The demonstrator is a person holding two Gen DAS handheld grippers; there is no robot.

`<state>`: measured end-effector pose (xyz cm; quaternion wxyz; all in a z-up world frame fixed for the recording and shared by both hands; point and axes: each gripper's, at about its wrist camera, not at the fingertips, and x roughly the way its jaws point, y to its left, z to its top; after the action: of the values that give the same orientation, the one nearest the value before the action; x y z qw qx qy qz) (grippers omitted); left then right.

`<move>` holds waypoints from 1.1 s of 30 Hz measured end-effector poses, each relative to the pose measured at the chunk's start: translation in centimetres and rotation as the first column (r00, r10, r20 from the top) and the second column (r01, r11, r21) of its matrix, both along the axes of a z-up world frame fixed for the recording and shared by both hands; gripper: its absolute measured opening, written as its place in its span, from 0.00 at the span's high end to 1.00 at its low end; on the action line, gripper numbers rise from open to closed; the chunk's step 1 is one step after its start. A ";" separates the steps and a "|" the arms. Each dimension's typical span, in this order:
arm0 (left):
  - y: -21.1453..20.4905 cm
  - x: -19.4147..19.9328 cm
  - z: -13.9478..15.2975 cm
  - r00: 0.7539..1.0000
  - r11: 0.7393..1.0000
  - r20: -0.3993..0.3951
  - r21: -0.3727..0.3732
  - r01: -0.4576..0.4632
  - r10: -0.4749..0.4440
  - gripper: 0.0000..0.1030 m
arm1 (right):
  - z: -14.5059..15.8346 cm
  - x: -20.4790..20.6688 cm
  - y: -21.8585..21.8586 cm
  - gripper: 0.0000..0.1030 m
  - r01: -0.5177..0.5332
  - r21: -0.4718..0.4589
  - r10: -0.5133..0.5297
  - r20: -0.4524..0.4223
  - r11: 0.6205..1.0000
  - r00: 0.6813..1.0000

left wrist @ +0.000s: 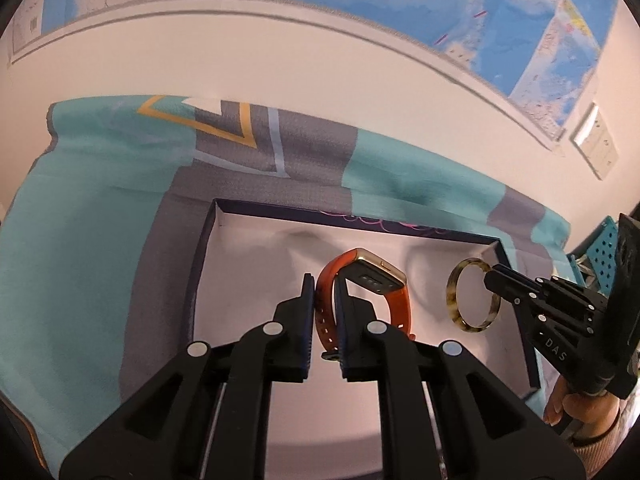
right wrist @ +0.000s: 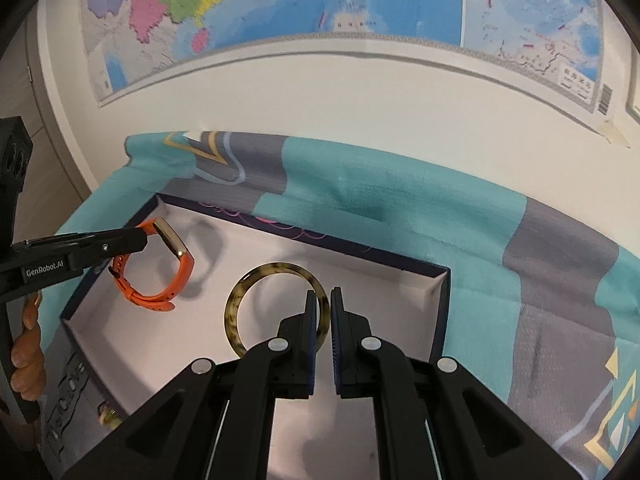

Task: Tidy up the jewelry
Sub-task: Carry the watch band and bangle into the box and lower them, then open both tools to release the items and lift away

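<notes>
My left gripper (left wrist: 323, 282) is shut on the strap of an orange watch with a gold case (left wrist: 374, 276) and holds it over the white inside of an open dark-rimmed box (left wrist: 248, 248). My right gripper (right wrist: 325, 300) is shut on a tortoiseshell bangle (right wrist: 248, 284), held upright over the right half of the same box (right wrist: 400, 292). The bangle (left wrist: 460, 276) and right gripper (left wrist: 494, 280) show at right in the left wrist view. The watch (right wrist: 180, 260) and left gripper (right wrist: 140, 240) show at left in the right wrist view.
The box rests on a teal and grey patterned cloth (left wrist: 80, 240) (right wrist: 440, 208) against a white wall with maps (right wrist: 280, 0). A small gold item (right wrist: 108, 416) lies by the box's near left outer side. A teal pegboard piece (left wrist: 600, 248) is at far right.
</notes>
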<state>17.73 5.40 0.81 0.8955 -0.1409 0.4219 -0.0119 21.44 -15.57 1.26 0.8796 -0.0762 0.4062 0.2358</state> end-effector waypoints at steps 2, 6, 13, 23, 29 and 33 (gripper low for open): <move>-0.1 0.7 -0.5 1.000 1.000 -0.018 -0.008 -0.007 0.007 0.90 | -0.3 0.7 0.3 0.95 0.004 -0.012 -0.004 -0.008 1.000 1.000; 0.0 2.0 -1.4 0.998 0.999 -0.051 -0.026 -0.031 0.030 0.90 | -0.7 1.6 0.8 0.95 0.004 -0.017 -0.005 -0.032 1.000 0.999; 0.2 2.9 -1.9 0.996 0.997 -0.074 -0.046 -0.056 0.052 0.90 | -1.1 2.6 1.6 0.95 0.003 -0.049 -0.006 -0.054 0.999 0.999; -0.1 4.2 -2.8 0.987 0.992 -0.121 -0.050 -0.113 0.106 0.90 | -1.5 3.7 2.1 0.95 0.024 -0.080 -0.030 -0.068 0.996 0.997; -0.3 4.6 -3.1 0.985 0.992 -0.134 -0.048 -0.120 0.113 0.89 | -1.6 4.2 1.7 0.92 0.049 -0.071 -0.053 -0.061 0.996 0.997; -0.4 4.6 -3.2 0.987 0.993 -0.129 -0.062 -0.102 0.094 0.78 | -1.0 3.7 1.1 0.90 0.058 -0.048 -0.060 -0.045 0.997 0.997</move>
<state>22.35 4.97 -2.35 0.8612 -0.1926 0.4696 0.0266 25.12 -14.46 0.26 0.8745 -0.0789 0.4339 0.2019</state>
